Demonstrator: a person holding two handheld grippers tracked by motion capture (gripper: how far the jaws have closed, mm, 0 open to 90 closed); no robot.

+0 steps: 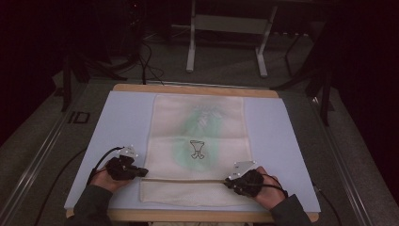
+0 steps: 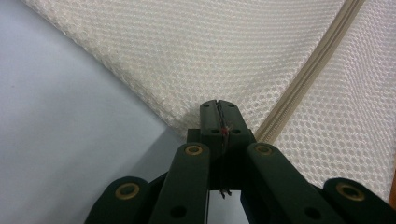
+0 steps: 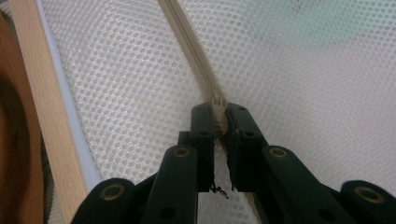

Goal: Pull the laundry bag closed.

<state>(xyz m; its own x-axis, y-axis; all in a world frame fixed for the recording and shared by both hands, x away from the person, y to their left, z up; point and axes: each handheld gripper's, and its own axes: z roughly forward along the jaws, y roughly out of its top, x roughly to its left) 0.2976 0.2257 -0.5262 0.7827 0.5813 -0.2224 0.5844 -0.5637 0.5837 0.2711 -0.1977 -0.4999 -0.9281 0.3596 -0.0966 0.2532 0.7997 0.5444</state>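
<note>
surface: pale blue mat (image 1: 122, 122) on wood table (image 1: 197, 88) | rm: dark, grey floor (image 1: 226, 61)

Little can be read here. On the dark floor strip just left of the tabletop (image 1: 122, 122), pale block marks (image 1: 78, 117) stand that look like the letters "ID" — blurred, so the reading is unsure. On the mesh bag (image 1: 197, 146) lying on the tabletop sits a small black outline drawing (image 1: 197, 149) over a green patch — a figure rather than letters, too small to make out. The gripper views show no writing.
</note>
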